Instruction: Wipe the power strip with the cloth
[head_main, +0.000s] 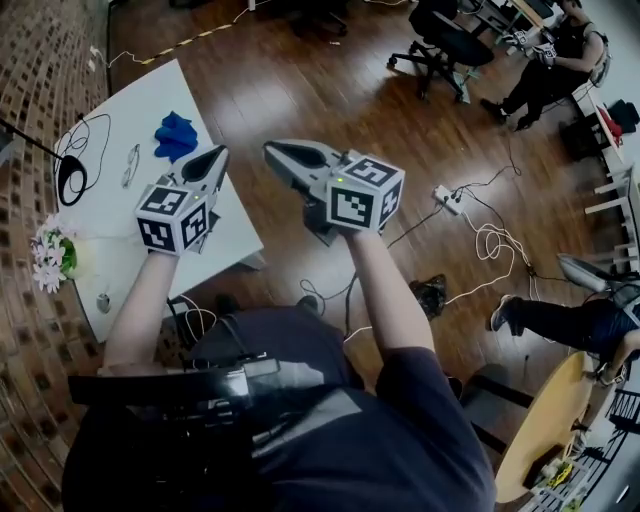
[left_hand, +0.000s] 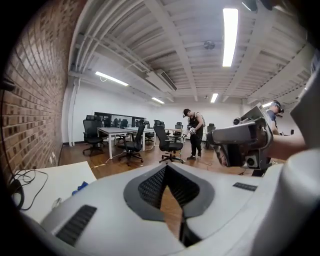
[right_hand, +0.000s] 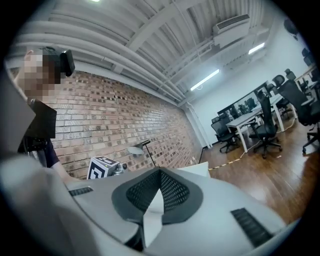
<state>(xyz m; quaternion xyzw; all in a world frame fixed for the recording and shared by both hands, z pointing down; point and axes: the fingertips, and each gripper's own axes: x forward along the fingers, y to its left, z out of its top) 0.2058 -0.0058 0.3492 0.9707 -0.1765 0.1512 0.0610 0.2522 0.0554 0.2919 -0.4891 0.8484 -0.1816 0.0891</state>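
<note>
Two grippers are held up side by side over a wooden floor (head_main: 300, 90) in the head view. The left gripper (head_main: 219, 153) is at centre left and the right gripper (head_main: 271, 150) just beside it at centre, each carrying one marker cube. Both claws are clenched and empty: each gripper view shows its two jaws pressed together with nothing between them. One blue cloth (head_main: 175, 135) lies bunched on the single white table (head_main: 150, 95) in the upper left of the frame, well apart from both grippers. One dark coil of cable (head_main: 72, 182) sits near the cloth, and one bunch of white flowers (head_main: 48, 258) is at the far left edge of the frame. One white power strip (head_main: 447, 198) lies on the floor right of centre, well apart from the cloth, with one white cord (head_main: 490, 245) looping away from it. Two other people appear: one seated person (head_main: 560, 50) in the upper right corner, and one pair of legs (head_main: 560, 320) at the right edge. One black office chair (head_main: 445, 45) stands at top centre, and one round yellow table (head_main: 530, 440) fills the lower right.
</note>
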